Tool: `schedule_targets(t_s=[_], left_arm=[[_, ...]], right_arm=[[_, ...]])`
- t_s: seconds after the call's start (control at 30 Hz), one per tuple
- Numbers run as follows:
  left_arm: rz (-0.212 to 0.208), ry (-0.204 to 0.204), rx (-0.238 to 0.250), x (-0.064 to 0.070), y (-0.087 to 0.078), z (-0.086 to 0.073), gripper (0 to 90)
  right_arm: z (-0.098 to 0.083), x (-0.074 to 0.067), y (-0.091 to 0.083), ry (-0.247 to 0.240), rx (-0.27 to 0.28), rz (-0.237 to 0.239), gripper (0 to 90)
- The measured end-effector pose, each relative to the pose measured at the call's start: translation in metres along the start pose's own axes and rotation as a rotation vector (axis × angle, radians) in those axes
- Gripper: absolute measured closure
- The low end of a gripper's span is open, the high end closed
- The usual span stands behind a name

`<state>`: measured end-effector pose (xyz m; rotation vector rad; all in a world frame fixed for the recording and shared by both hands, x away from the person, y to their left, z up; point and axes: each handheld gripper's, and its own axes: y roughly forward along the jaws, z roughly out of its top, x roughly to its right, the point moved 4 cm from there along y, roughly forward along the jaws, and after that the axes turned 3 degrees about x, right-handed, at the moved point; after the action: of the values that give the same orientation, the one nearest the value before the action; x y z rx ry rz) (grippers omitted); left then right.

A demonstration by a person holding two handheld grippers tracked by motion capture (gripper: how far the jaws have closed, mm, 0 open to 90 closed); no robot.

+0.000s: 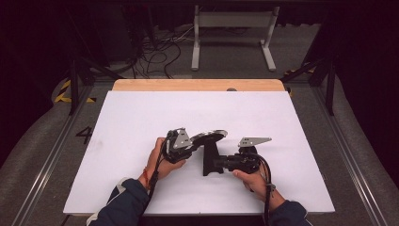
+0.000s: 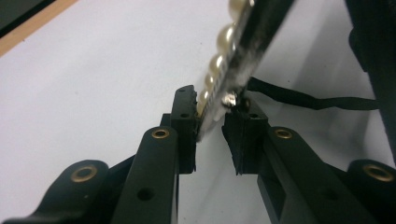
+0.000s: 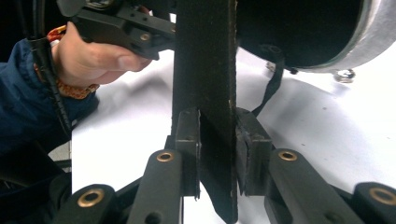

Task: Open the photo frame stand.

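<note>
A round disc point(image 1: 209, 136) with a silvery face tilts on top of a black stand point(image 1: 210, 162) at the middle of the white table. In the left gripper view its rim point(image 2: 254, 37) carries a row of pearl-like beads point(image 2: 225, 37). My left gripper point(image 1: 194, 141) is shut on that rim, which sits edge-on between the pads point(image 2: 185, 123). My right gripper point(image 1: 217, 163) comes in level from the right, shut on the stand's flat black upright point(image 3: 203, 70) with a pad on each side. A thin black strap point(image 2: 303, 98) hangs under the disc.
The white sheet point(image 1: 141, 122) covers a wooden table whose far edge point(image 1: 197, 84) shows bare. Behind the table lie floor cables point(image 1: 160, 52) and a white metal frame point(image 1: 233, 21). Dark rails point(image 1: 75, 89) flank both sides.
</note>
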<state>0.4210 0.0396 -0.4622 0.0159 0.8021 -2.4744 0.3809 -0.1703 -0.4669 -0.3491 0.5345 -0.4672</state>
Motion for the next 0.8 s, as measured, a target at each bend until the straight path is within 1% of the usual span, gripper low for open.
schedule_targets(t_s=[0.1, 0.17, 0.23, 0.33, 0.4, 0.57, 0.67, 0.7, 0.77, 0.8], left_arm=[[-0.010, -0.003, 0.007, 0.000, -0.001, 0.001, 74.9], [-0.025, -0.019, 0.017, 0.000, -0.001, -0.001, 74.7], [-0.029, -0.018, 0.016, -0.001, -0.001, -0.001, 74.2], [-0.029, -0.023, 0.025, -0.001, -0.002, -0.001, 72.5], [-0.023, -0.023, 0.026, -0.001, -0.003, -0.001, 67.8], [-0.021, -0.029, 0.035, -0.002, -0.006, -0.001, 65.9], [-0.021, -0.032, 0.039, -0.003, -0.008, -0.002, 63.3], [-0.024, -0.033, 0.044, -0.004, -0.010, -0.002, 63.3], [-0.018, -0.037, 0.050, -0.006, -0.013, -0.002, 60.1], [-0.017, -0.038, 0.053, -0.006, -0.014, -0.002, 58.4]], right_arm=[[-0.001, 0.003, -0.001, 0.015, -0.007, -0.011, 72.9], [-0.002, 0.002, -0.001, 0.008, -0.016, -0.014, 72.8], [-0.003, 0.002, 0.001, 0.003, -0.025, -0.014, 72.8], [-0.004, 0.001, 0.001, 0.003, -0.030, -0.021, 72.1], [-0.005, 0.001, 0.002, 0.001, -0.031, -0.029, 71.7], [-0.006, 0.001, 0.001, 0.000, -0.031, -0.034, 71.5], [-0.006, 0.001, 0.001, -0.004, -0.035, -0.041, 71.4], [-0.006, 0.001, 0.001, -0.005, -0.038, -0.046, 71.4], [-0.006, 0.001, 0.000, -0.008, -0.038, -0.054, 70.2], [-0.006, 0.001, -0.001, -0.011, -0.040, -0.067, 68.6]])
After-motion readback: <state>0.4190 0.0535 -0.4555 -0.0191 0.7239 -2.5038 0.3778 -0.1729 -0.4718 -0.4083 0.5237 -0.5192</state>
